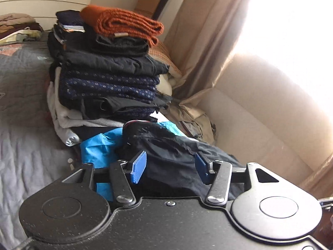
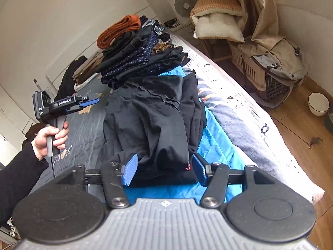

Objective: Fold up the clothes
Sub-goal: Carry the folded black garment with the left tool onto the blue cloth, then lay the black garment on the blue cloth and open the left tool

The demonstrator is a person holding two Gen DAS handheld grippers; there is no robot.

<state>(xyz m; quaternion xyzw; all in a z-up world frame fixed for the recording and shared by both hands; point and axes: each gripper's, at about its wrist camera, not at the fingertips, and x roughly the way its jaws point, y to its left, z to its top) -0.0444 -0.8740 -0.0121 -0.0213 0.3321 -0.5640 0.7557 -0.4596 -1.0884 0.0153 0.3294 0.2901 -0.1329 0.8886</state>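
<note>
Black garment [image 2: 154, 125] on bed [image 2: 239, 108]; crate [image 2: 268, 79] contents unclear.

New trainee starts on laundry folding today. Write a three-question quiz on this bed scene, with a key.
1. True or false: the right gripper is clamped on the black garment.
2. What lies on top of the pile of folded clothes? A) orange knit B) white towel C) backpack
3. Fill in: under the black garment lies a ___ sheet.

Key: 1 false, jaws open; 2 A, the orange knit; 3 blue, the blue sheet.
</note>
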